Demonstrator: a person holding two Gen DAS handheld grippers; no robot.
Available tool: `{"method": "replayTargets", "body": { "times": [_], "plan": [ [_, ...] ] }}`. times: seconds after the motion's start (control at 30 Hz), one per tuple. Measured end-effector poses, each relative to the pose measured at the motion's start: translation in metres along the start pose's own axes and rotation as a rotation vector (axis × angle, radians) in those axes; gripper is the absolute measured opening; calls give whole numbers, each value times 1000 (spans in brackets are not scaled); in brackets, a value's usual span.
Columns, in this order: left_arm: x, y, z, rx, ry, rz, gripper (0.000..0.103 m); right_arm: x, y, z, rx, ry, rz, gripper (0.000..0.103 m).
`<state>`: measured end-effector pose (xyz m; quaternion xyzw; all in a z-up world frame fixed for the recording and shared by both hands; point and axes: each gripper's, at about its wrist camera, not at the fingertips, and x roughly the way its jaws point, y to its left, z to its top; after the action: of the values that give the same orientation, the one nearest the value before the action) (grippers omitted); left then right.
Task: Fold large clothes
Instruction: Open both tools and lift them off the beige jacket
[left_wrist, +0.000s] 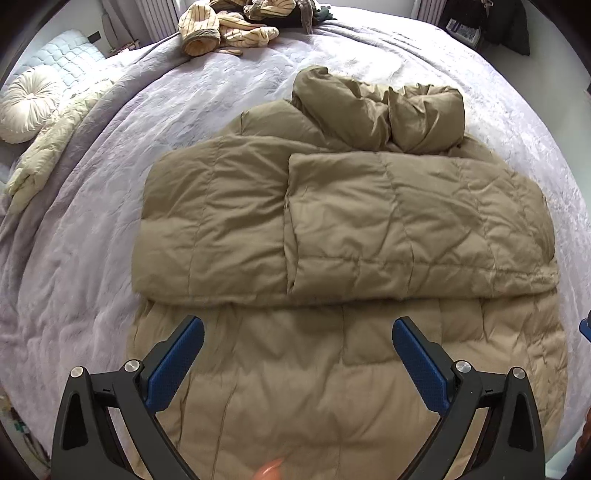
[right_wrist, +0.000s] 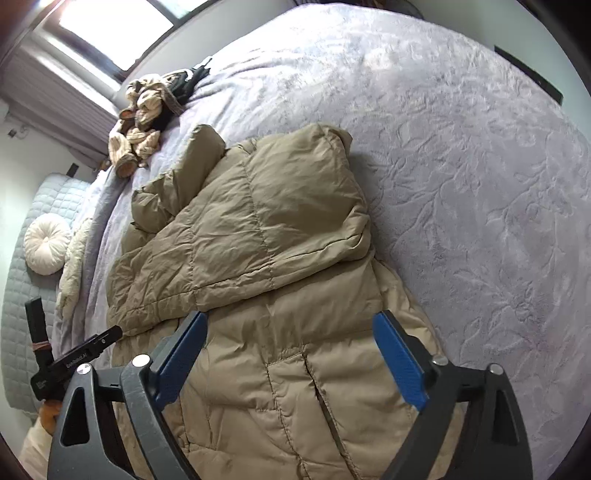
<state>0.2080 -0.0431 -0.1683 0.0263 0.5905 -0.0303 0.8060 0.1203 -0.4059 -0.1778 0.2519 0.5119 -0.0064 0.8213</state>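
A large tan puffer coat (left_wrist: 332, 229) lies on the bed with both sleeves folded across its chest and its hood bunched at the far end. My left gripper (left_wrist: 297, 328) hovers open above the coat's lower half, nothing between its blue pads. The right wrist view shows the same coat (right_wrist: 258, 236) from its right side, the folded sleeve lying on top. My right gripper (right_wrist: 290, 321) is open over the coat's hem area, its jaws wide apart and clear of the fabric. The other gripper's black body (right_wrist: 74, 362) shows at the left edge of that view.
A pale lilac bedspread (left_wrist: 92, 258) covers the bed. A heap of striped cream clothes (left_wrist: 225, 29) lies at the far edge. A round white cushion (left_wrist: 27, 103) and a cream quilted blanket (left_wrist: 51, 147) lie at the left side. A window (right_wrist: 110, 33) is beyond.
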Motion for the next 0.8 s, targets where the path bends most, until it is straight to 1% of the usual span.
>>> {"method": "replayTargets", "body": {
  "times": [0.07,0.13,0.27,0.33,0.43,0.5,0.67,0.73,0.8],
  "plan": [
    [-4,-1,-5,0,1,6,102,0,1,-4,-25,19,-2,94],
    [-9,-1,-12,-3,1,16,102,1,1,-10,-29,47,18,94],
    [-15,2,-23,-12,1,21,102,4,-1,-16,-19,106,58,94],
    [-16,6,-31,-35,7,27,102,5,-2,-21,-4,120,68,94],
    [-15,11,-46,-57,46,-10,102,4,-2,-27,8,120,67,94],
    [-18,12,-57,-54,59,-10,102,1,-2,-32,15,125,68,94],
    [-31,27,-87,-75,88,-52,102,-8,4,-46,37,140,74,94],
    [-35,39,-98,-97,96,-58,102,-10,7,-54,54,158,98,94],
    [-39,56,-110,-124,102,-73,102,-8,14,-64,71,207,143,94]
  ]
}}
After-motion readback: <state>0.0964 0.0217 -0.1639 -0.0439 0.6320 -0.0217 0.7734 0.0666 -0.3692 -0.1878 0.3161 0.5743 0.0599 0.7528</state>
